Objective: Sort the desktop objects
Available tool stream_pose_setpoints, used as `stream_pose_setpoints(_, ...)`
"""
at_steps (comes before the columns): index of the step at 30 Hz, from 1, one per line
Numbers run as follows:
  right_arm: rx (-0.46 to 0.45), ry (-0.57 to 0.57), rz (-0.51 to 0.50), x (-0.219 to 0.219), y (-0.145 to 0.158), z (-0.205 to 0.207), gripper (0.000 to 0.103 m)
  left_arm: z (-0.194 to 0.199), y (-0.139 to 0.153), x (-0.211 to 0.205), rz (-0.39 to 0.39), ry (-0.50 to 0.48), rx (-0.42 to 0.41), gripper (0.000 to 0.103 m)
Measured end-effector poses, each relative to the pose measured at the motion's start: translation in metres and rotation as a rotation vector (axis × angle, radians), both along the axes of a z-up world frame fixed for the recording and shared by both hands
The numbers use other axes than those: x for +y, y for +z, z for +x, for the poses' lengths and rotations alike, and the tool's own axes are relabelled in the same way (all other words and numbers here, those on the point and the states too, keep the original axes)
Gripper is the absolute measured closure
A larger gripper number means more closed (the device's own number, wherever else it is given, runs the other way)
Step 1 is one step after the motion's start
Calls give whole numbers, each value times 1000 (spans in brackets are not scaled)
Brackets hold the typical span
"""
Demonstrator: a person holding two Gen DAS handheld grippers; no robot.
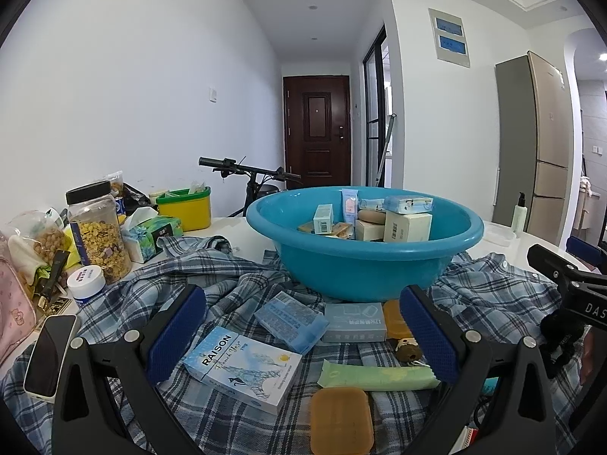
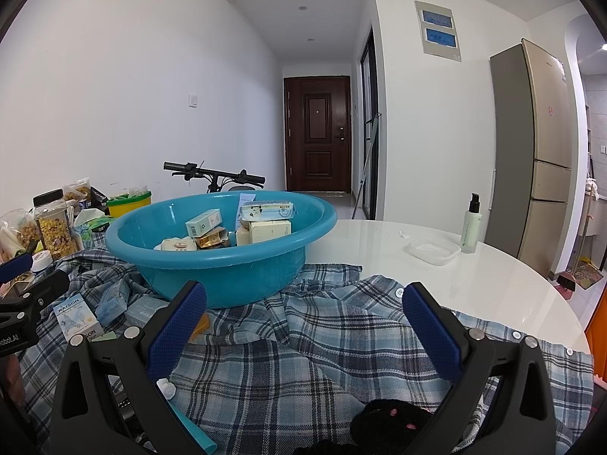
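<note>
1. White walls, a dark wooden door [image 1: 316, 129] at the end of a hallway and a tall refrigerator [image 1: 538, 140] form the background; a bicycle handlebar [image 1: 246, 168] shows behind the table.
2. Work surface: a white round table [image 2: 436, 276], partly covered by a blue plaid shirt [image 2: 303, 341].
3. A blue plastic basin [image 1: 364, 261] stands on the shirt. It holds several small boxes, a tube and wrapped packets.
4. Loose items lie on the shirt in front of the basin, between the left gripper's fingers in the left wrist view:
   - a RAISON box [image 1: 242, 369], lying flat;
   - a blue tablet pack [image 1: 290, 320], just beside a grey box [image 1: 354, 322];
   - a green tube [image 1: 375, 377], lying across;
   - an orange soap bar [image 1: 341, 421], nearest the camera.
5. Left gripper [image 1: 299, 341]: jaws spread wide, empty, hovering above the loose items without touching them.
6. Right gripper [image 2: 303, 333]: jaws spread wide, empty, above bare plaid cloth to the right of the basin.
7. Left edge of the table: a cereal jar [image 1: 100, 231], a tissue pack [image 1: 151, 237], a yellow container [image 1: 186, 208] and a phone [image 1: 51, 356], well apart from the basin.
8. Right side of the table: a pump bottle [image 2: 471, 227] stands upright, just beside a clear plastic tray [image 2: 432, 250].
9. A black object [image 2: 390, 422] with pink spots lies on the shirt near the right gripper; its identity cannot be determined.
</note>
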State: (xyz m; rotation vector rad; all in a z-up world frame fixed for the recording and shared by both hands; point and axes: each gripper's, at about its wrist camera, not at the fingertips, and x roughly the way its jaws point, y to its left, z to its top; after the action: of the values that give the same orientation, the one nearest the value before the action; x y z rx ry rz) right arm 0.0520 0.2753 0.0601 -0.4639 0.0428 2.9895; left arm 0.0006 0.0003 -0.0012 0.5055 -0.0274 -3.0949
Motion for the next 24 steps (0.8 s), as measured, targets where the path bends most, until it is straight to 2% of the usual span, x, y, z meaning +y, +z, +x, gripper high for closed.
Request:
stream_pose_setpoints(8,-4,-16,3,-2,0,-3,0,-3,-1,-1,-8,26,-12,0)
stream_pose_setpoints(18,-8,-19,-12,3,-2,-2,0,-7,-2,2,-2,-25,-39,0)
stream_pose_setpoints(24,-14,-22,-10,2,-1,-2,0,-14,-5,0,7,-19,-76,0)
